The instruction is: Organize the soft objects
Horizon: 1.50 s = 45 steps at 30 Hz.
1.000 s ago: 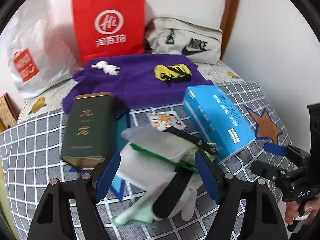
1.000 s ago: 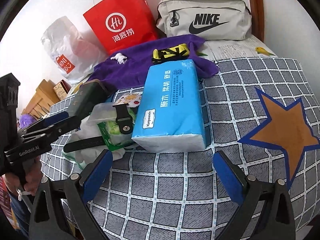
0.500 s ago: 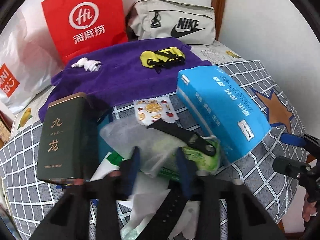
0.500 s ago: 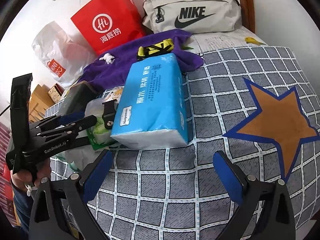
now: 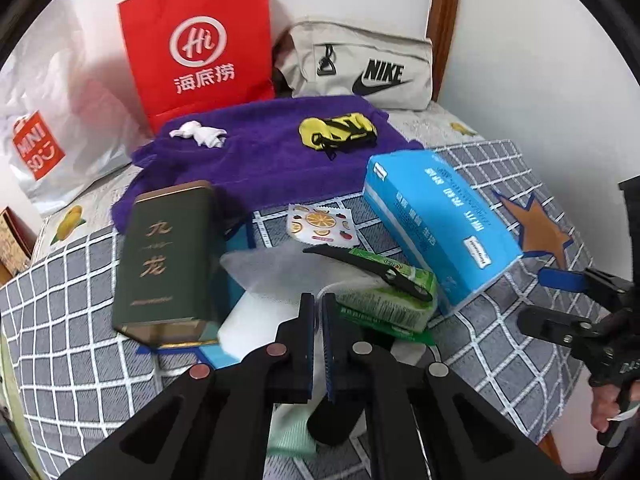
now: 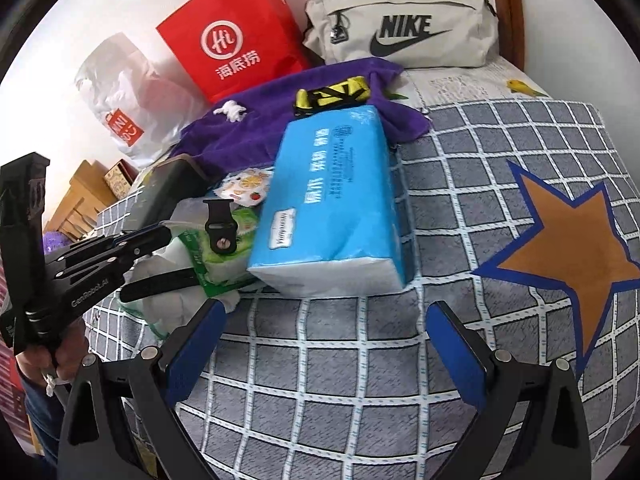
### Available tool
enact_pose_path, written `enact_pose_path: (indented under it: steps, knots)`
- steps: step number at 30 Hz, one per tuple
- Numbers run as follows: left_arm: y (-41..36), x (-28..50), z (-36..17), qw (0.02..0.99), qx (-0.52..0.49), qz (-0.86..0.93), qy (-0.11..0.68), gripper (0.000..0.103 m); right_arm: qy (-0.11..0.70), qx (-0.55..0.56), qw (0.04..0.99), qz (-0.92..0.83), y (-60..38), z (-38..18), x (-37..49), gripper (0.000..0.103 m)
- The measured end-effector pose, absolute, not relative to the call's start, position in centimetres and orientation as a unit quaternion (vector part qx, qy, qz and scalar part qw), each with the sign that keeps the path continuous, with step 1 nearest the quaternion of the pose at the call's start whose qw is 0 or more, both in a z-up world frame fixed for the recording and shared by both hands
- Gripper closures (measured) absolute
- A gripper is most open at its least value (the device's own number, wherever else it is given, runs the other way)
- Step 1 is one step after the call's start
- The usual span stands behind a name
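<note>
My left gripper (image 5: 318, 304) is shut on the edge of a translucent white bag (image 5: 276, 272) that lies over a green wet-wipes pack (image 5: 384, 300) and a black strap (image 5: 372, 268). In the right wrist view the left gripper (image 6: 160, 236) pinches the same white bag (image 6: 180, 216). My right gripper (image 6: 324, 336) is open and empty above the checked bedspread (image 6: 360, 360), in front of a blue tissue pack (image 6: 332, 196). A purple towel (image 5: 260, 160) at the back carries a white crumpled piece (image 5: 198, 134) and a yellow-black item (image 5: 338, 132).
A dark green tin (image 5: 164, 260) lies left of the pile. A fruit-print sachet (image 5: 320, 224) lies behind it. A red paper bag (image 5: 196, 48), a white plastic bag (image 5: 44, 128) and a beige Nike bag (image 5: 364, 68) stand against the wall.
My left gripper went from wide open to shut on the white bag. The right gripper stayed open and drifted slightly.
</note>
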<state>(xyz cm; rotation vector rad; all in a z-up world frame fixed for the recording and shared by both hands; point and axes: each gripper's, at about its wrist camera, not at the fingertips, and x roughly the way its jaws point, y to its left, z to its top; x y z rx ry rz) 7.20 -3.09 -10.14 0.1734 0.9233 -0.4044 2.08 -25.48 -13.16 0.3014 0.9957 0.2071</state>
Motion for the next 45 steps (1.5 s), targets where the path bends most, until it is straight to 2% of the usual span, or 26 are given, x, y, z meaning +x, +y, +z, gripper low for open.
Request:
enact_pose_path:
  steps: [10, 17, 18, 20, 24, 26, 28, 32, 37, 45]
  knots:
    - [0.4, 3.8, -7.5, 0.883, 0.059, -0.19, 0.425, 0.098, 0.464, 0.109, 0.867, 0.145, -21.5, -11.9, 2.7, 0.003]
    - [3.1, 2.3, -9.5, 0.878, 0.037, -0.173, 0.444, 0.098, 0.462, 0.092, 0.858, 0.205, -17.3, -11.7, 3.3, 0.004]
    - [3.4, 2.3, -9.7, 0.878, 0.035, -0.172, 0.446, 0.098, 0.463, 0.09, 0.856, 0.212, -16.8, -11.9, 3.4, 0.006]
    - [3.9, 2.2, -10.2, 0.878, 0.033, -0.165, 0.449, 0.098, 0.47, 0.092, 0.848, 0.228, -15.6, -12.3, 3.8, 0.019]
    - [4.8, 2.3, -10.9, 0.875, 0.022, -0.161, 0.456, 0.098, 0.483, 0.098, 0.834, 0.248, -14.0, -13.2, 4.7, 0.024]
    - [5.0, 2.3, -11.3, 0.874, 0.02, -0.162, 0.459, 0.098, 0.484, 0.099, 0.833, 0.25, -13.5, -13.7, 5.0, 0.031]
    - [5.1, 2.4, -11.5, 0.872, 0.019, -0.162, 0.461, 0.098, 0.485, 0.106, 0.831, 0.25, -13.4, -13.9, 5.3, 0.034]
    - [5.4, 2.7, -12.1, 0.869, 0.012, -0.162, 0.467, 0.098, 0.482, 0.098, 0.834, 0.25, -12.8, -13.9, 5.7, 0.055]
    - [5.7, 3.0, -12.8, 0.866, 0.006, -0.161, 0.473, 0.098, 0.489, 0.057, 0.835, 0.244, -11.9, -14.2, 5.4, 0.065]
    - [5.6, 3.0, -13.3, 0.863, 0.007, -0.163, 0.478, 0.098, 0.486, 0.07, 0.836, 0.246, -11.8, -14.9, 5.8, 0.065]
